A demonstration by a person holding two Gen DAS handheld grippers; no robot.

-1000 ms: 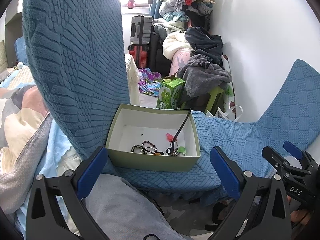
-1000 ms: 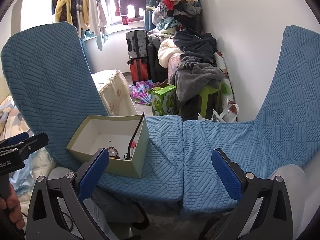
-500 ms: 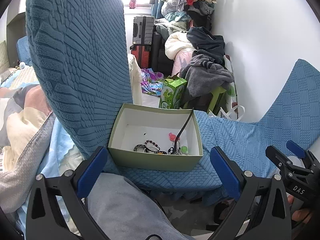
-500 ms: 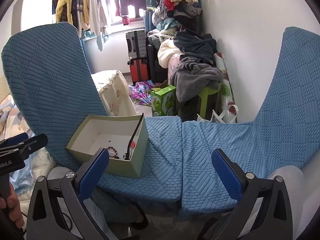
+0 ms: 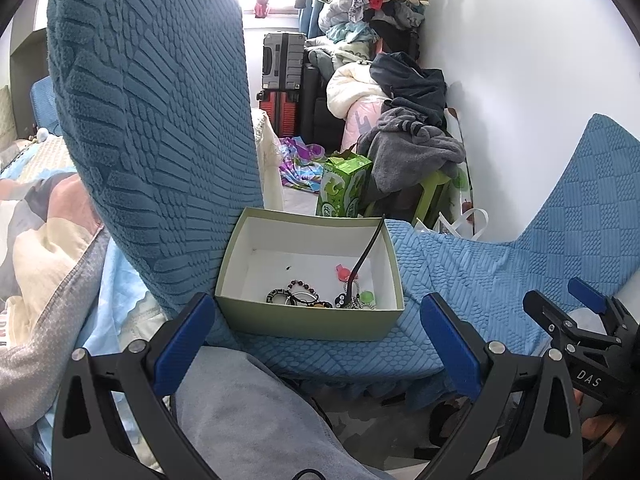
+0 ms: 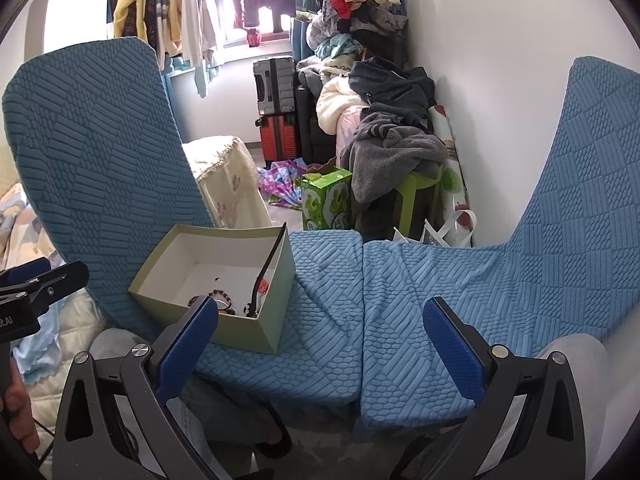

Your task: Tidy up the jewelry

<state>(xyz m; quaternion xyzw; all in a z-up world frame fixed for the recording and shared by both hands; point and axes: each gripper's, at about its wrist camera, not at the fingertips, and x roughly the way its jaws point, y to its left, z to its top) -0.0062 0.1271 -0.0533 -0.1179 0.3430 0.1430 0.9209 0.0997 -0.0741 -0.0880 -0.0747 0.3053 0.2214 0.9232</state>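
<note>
Blue textured chair covers (image 6: 328, 320) fill most of both views, two seats pushed together in a cluttered bedroom with hanging clothes and suitcases behind. On the seat of the left-hand chair, pressed against its upright back (image 5: 152, 120), sits a pale green box (image 5: 312, 322) with a white inside; resting there keeps it steady and within reach of both tools.

The left gripper (image 5: 316, 344) hovers just short of the box's near wall, jaws spread wide and holding nothing, its opening roughly as broad as the box beyond it. The right gripper (image 6: 320, 340) is likewise wide open and empty; the box lies ahead and to its left, while bare seat fabric lies straight ahead of it.

The jewelry (image 5: 312, 298) is gathered along the near wall of the box, just beyond the left gripper's fingertips: a dark beaded bracelet (image 5: 302, 286), a black-and-white patterned band (image 5: 276, 295), small green (image 5: 366, 296) and pink (image 5: 342, 272) pieces, and a black cord (image 5: 366, 252) that leans up over the box's right rim. The pieces overlap, so which touches which cannot be sorted out.

Jewelry lying in a box with both tools empty fits either pieces already gathered in, or a heap waiting to be picked apart; the pictures do not settle which.
</note>
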